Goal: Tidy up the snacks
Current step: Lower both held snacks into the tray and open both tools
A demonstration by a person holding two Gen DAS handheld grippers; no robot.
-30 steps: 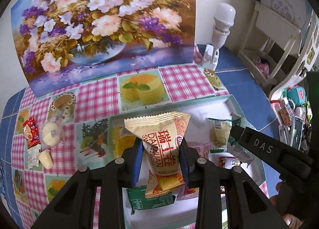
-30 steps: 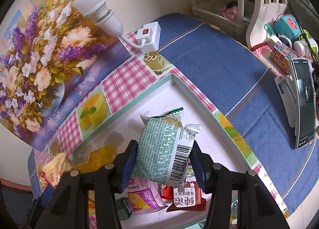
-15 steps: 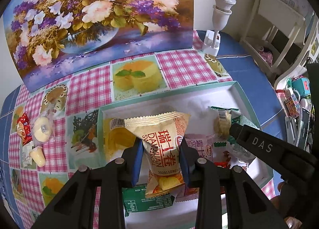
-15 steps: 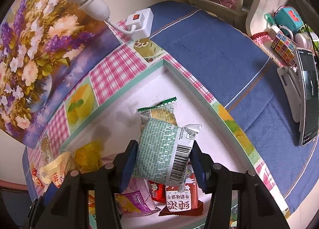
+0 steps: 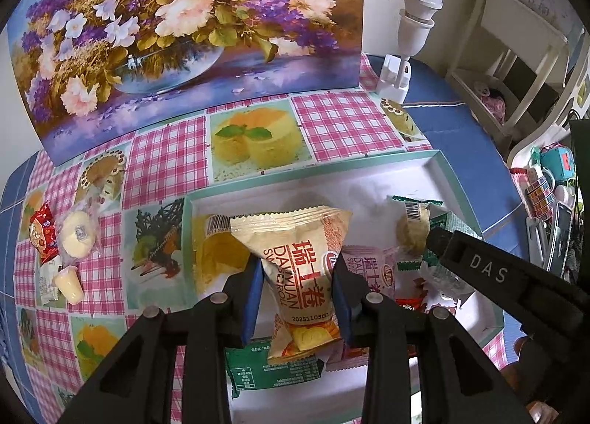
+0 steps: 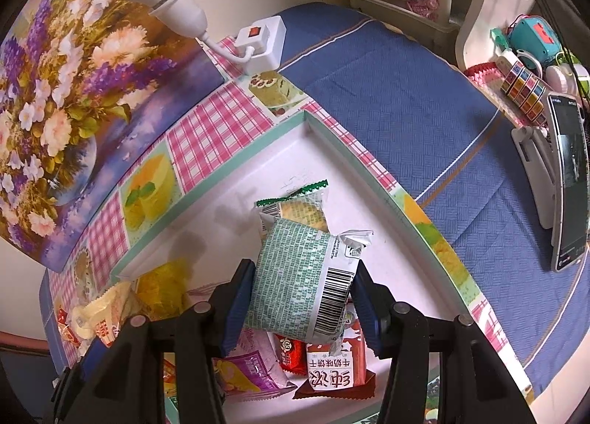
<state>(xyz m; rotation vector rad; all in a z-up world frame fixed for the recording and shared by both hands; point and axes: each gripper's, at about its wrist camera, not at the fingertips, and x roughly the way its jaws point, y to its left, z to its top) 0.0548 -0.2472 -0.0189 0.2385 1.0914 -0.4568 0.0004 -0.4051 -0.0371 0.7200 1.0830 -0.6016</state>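
Observation:
My left gripper is shut on a beige Swiss-roll packet and holds it above the white tray. My right gripper is shut on a green-and-white snack packet above the same tray. The right gripper also shows in the left wrist view. The tray holds a yellow cake packet, a green-edged biscuit packet, a pink packet, a green packet and red packets.
Loose snacks lie on the checked cloth at the left: a red packet, a round white cake and a jelly cup. A flower painting and a lamp stand behind. A phone on a stand is at the right.
Both grippers have moved forward over the tray with their packets; more of the tray's far end and the items under them now show. Neither grip has changed.

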